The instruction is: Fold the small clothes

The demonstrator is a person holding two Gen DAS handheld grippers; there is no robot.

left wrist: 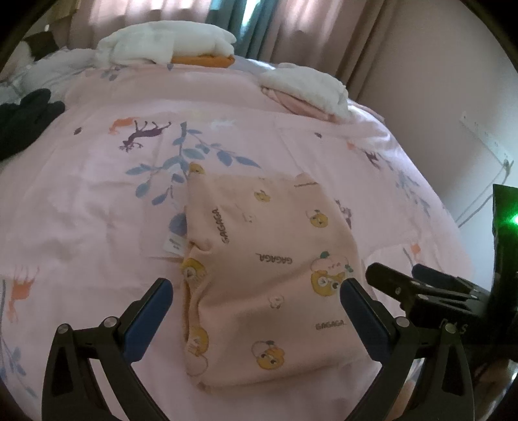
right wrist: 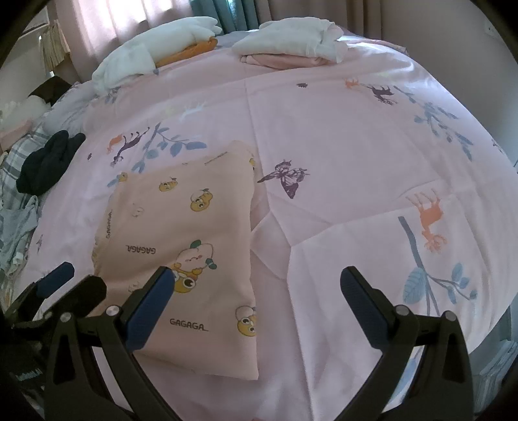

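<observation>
A small peach garment (left wrist: 265, 265) printed with cartoon bears and "GAGAGA" lies flat in a folded rectangle on the pink bedspread (left wrist: 97, 200). My left gripper (left wrist: 257, 299) hovers open above its near half, fingers spread to either side, holding nothing. In the right wrist view the same garment (right wrist: 181, 233) lies left of centre. My right gripper (right wrist: 255, 291) is open over its right edge; the left finger (right wrist: 152, 301) is above the cloth, the right finger (right wrist: 362, 301) above bare bedspread (right wrist: 356, 162). The right gripper (left wrist: 417, 285) also shows at the left view's right edge.
At the far side of the bed sit two stacks of folded clothes: white over orange (left wrist: 168, 45) and white over pink (left wrist: 307, 87). A dark garment (left wrist: 26, 119) lies at the left edge. Curtains (left wrist: 291, 29) hang behind; a wall (left wrist: 453, 81) stands to the right.
</observation>
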